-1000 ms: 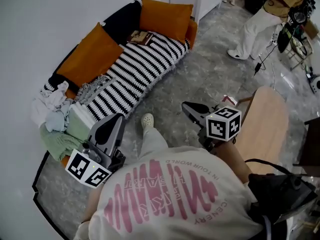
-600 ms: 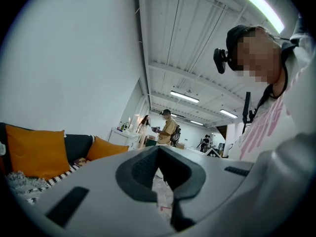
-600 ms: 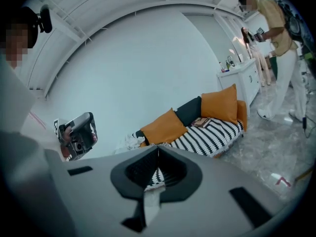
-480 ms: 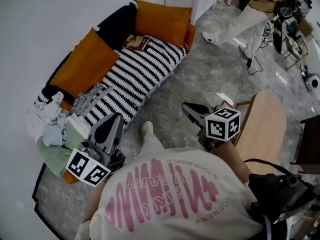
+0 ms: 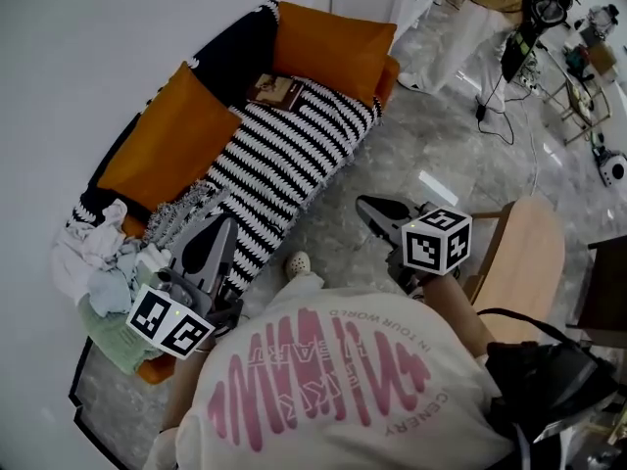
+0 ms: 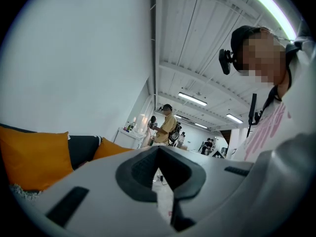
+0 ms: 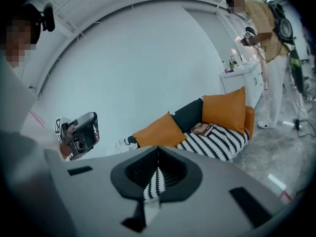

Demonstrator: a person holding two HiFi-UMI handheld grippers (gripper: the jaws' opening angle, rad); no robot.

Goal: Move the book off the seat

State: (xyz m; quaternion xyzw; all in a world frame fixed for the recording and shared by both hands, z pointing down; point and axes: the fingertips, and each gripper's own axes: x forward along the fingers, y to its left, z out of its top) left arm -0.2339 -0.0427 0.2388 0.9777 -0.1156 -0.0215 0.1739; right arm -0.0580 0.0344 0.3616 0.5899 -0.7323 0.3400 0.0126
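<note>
A person is standing near a sofa [image 5: 284,155], carrying the left gripper [image 5: 221,227] and right gripper [image 5: 365,208] with jaws clenched and empty, probably because the book [image 5: 273,90] is lying well apart, at the seat's far end, beside an orange cushion [image 5: 328,47].

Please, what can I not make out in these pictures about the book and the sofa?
1. Print on the book cover: too small in both the head view and the right gripper view.
2. Near end of the sofa: in the head view, covered by the left gripper and a pile of clothes.
3. Seat and book in the left gripper view: hidden behind that gripper's own body; only an orange cushion shows.
</note>
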